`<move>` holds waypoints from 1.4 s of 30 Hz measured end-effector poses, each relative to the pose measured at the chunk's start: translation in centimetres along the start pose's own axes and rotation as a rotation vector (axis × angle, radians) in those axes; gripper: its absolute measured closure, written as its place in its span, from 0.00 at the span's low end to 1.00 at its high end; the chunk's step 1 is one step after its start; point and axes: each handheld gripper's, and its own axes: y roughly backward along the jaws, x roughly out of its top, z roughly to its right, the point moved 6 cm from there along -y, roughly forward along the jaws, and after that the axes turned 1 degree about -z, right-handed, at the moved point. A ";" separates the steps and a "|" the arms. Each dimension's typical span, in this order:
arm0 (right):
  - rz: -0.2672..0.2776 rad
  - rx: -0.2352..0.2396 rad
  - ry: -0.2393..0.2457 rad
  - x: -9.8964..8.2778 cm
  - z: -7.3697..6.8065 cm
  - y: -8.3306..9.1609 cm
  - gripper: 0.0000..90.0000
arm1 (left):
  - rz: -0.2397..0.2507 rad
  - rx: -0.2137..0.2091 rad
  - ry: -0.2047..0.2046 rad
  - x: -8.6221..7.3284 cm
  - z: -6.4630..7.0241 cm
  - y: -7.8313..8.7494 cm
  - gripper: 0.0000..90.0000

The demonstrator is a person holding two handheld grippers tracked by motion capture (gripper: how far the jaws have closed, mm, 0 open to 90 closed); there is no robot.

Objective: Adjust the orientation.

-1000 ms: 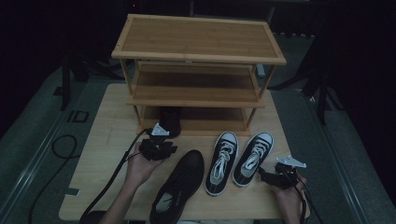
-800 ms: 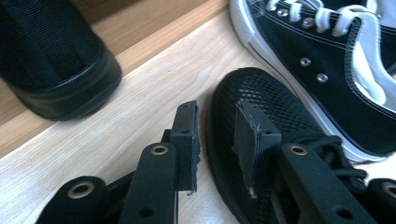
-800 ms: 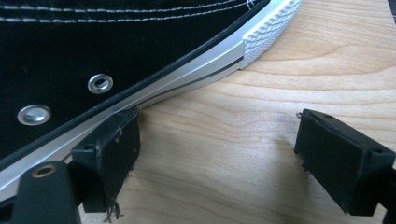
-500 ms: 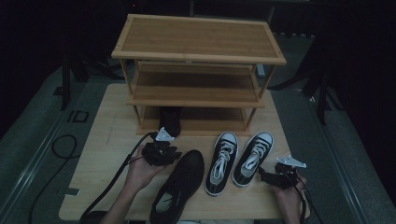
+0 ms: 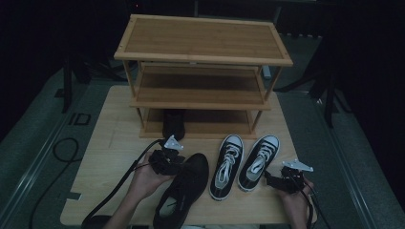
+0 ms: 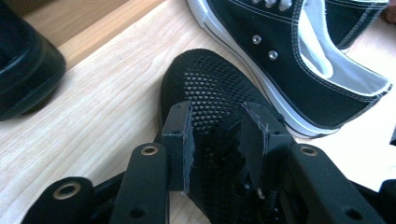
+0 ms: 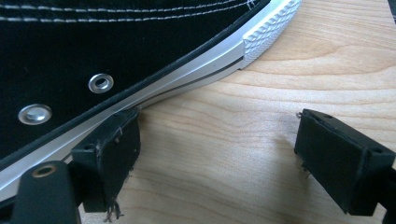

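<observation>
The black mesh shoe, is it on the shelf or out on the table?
Out: the black mesh shoe lies on the table, in front of the shoe rack.

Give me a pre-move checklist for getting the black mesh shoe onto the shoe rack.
1. Left gripper jaws have just been opening, astride the black mesh shoe upper; pads pressing: cannot tell.
2. Right gripper open on bare table, beside the sneaker sole: ok.
3. Bottom shelf free beside the dark shoe already there: ok.
4. Sneakers lie close to the mesh shoe's right: not ok.
</observation>
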 end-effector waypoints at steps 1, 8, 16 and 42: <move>0.000 0.000 0.000 0.0 0.0 0.0 0.16 | -0.001 0.000 -0.002 0.0 0.1 0.0 0.71; 0.000 0.000 -0.001 0.0 0.0 0.0 0.16 | -0.037 0.007 -0.012 -0.1 0.1 -0.9 0.71; 0.000 0.000 0.000 0.0 0.0 0.0 0.16 | -0.093 -0.021 0.002 -0.5 0.2 -1.5 0.74; 0.001 0.000 0.001 0.0 0.0 0.0 0.16 | 0.007 0.073 0.062 3.2 -3.2 -2.9 1.00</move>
